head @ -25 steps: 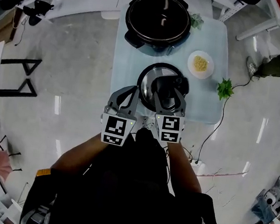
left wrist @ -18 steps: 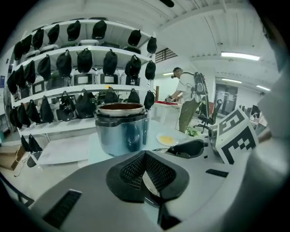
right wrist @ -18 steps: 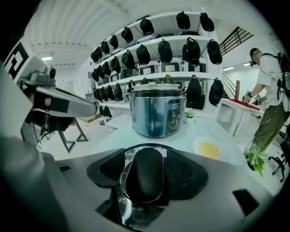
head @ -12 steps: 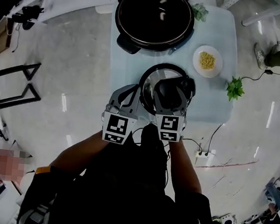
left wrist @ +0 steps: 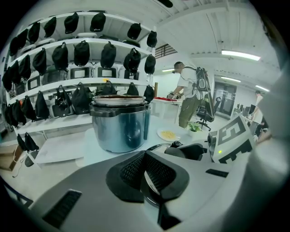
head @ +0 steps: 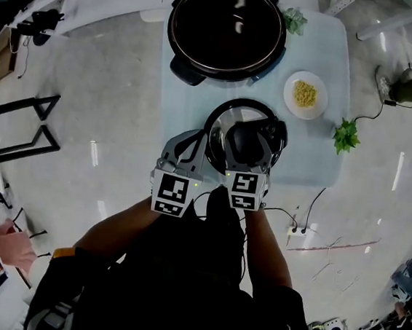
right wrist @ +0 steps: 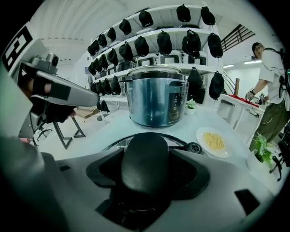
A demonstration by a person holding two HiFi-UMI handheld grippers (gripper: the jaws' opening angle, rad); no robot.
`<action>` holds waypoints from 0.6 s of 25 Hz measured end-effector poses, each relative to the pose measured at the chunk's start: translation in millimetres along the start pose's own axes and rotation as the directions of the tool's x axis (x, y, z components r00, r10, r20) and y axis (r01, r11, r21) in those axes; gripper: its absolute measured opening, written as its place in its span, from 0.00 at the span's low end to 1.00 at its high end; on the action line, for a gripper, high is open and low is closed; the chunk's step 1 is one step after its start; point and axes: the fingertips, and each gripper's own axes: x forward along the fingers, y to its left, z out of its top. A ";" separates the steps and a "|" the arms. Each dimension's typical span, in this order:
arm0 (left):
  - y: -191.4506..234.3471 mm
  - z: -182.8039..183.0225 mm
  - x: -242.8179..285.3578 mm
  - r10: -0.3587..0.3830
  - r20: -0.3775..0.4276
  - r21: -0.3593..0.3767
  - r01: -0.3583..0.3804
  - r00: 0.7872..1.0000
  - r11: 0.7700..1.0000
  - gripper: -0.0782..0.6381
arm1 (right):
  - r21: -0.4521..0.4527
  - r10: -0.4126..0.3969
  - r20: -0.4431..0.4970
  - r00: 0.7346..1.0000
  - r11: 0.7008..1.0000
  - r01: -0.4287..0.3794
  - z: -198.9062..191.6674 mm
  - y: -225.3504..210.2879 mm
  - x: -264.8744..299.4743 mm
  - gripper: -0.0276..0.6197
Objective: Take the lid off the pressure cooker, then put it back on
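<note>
The open pressure cooker (head: pixel 226 29) stands at the table's far end, its dark pot bare. Its round glass lid (head: pixel 229 119) lies flat on the table nearer me. My right gripper (head: pixel 250 152) straddles the lid's black handle (right wrist: pixel 146 163); its jaws stand wide on either side of the handle, which sits between the pads without being squeezed. My left gripper (head: pixel 194 139) is at the lid's left rim, and in the left gripper view that thin rim (left wrist: pixel 152 183) is pinched between its ribbed pads.
A white plate of yellow food (head: pixel 305 95) sits right of the lid, with a small green plant (head: pixel 346 135) at the table's (head: pixel 316 161) right edge and another behind the cooker. Shelves of dark bags line the far wall. A person stands at another table.
Both grippers have sunk with the lid, which now rests on the table near its front edge. The right jaws have spread apart around the handle.
</note>
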 end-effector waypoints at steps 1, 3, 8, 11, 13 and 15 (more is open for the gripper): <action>0.5 0.3 -0.5 0.000 0.001 0.001 0.000 1.000 1.000 0.12 | -0.001 -0.003 -0.001 1.000 1.000 0.003 -0.7 -0.4 0.2 0.51; 2.3 1.6 -2.1 0.002 0.001 0.002 -0.002 1.000 1.000 0.12 | 0.001 -0.011 -0.003 1.000 1.000 0.011 -1.1 -1.4 -0.5 0.52; 6.5 13.5 -7.9 0.010 0.021 0.007 -0.010 1.000 1.000 0.12 | 0.044 -0.014 -0.028 0.999 0.999 0.016 -0.2 -5.0 -2.3 0.51; 9.4 25.8 -12.8 0.015 0.045 0.007 -0.015 0.999 1.000 0.12 | 0.071 0.008 -0.027 1.000 0.997 -0.006 8.4 -9.0 -8.8 0.50; 10.2 35.9 -17.8 0.016 0.064 0.002 -0.016 0.998 1.000 0.12 | 0.076 0.015 -0.014 1.000 0.997 -0.014 18.9 -11.0 -19.6 0.50; 10.8 48.6 -24.6 0.016 0.085 -0.003 -0.016 0.996 1.000 0.12 | 0.076 0.019 0.005 1.000 0.997 -0.019 32.5 -14.2 -35.3 0.50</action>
